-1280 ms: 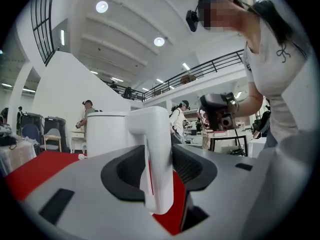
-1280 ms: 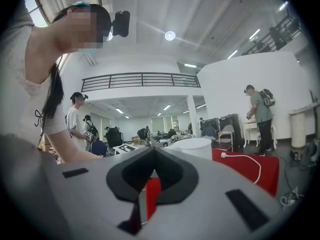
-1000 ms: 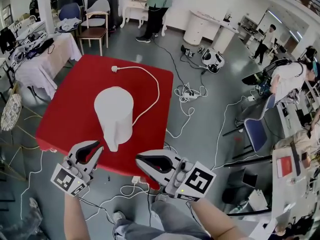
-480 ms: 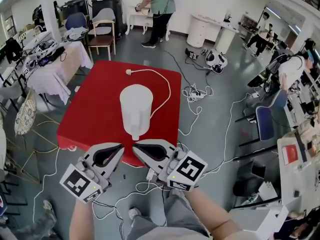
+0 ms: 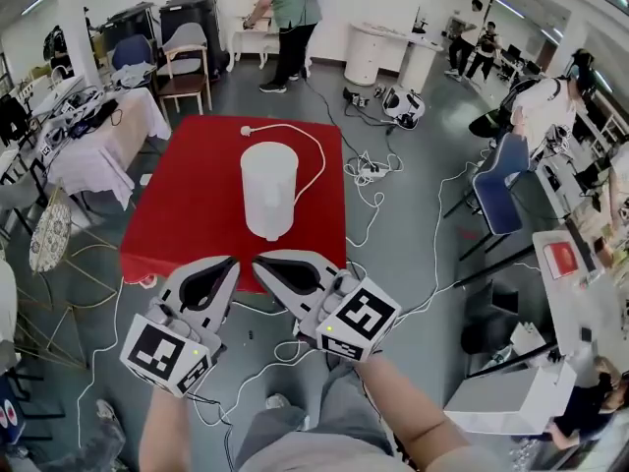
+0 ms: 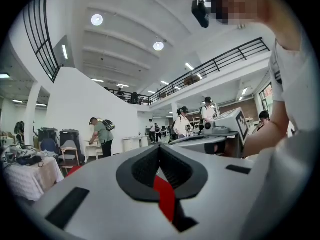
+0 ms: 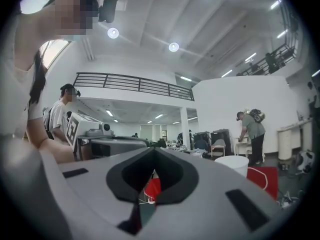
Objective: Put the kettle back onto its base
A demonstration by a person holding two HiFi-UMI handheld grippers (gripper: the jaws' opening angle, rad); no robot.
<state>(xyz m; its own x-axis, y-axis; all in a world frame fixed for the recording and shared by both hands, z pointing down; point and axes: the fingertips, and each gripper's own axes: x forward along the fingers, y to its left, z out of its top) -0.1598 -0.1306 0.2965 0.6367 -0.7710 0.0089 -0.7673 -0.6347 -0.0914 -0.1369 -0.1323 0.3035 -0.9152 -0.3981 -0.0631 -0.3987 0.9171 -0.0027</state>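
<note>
While both claws hang short of the near edge of the square red table [image 5: 182, 209], neither touches anything. Left claw [image 5: 226, 263]: jaws together, nothing between them. Right claw [image 5: 261, 262]: jaws together, empty, tips just beside the left's.

Tall white plastic kettle [image 5: 268, 187] stands upright well ahead of both sets of tips. Its base is hidden under the body. A thin white power cord [image 5: 316, 161] leaves from beneath it and loops to a white plug [image 5: 246, 131] beyond, so it is probably seated.

Risks, as judged:
- Kettle only half-seated: not checkable from above. It would rock or tip if nudged.
- A closed claw pushed forward would strike the tall body, not grasp it.
- The cord loop lies just right of the kettle, so a snag drags the base.
- Tangled white floor cables [image 5: 369, 177] to the right of the claws are a trip hazard.
</note>
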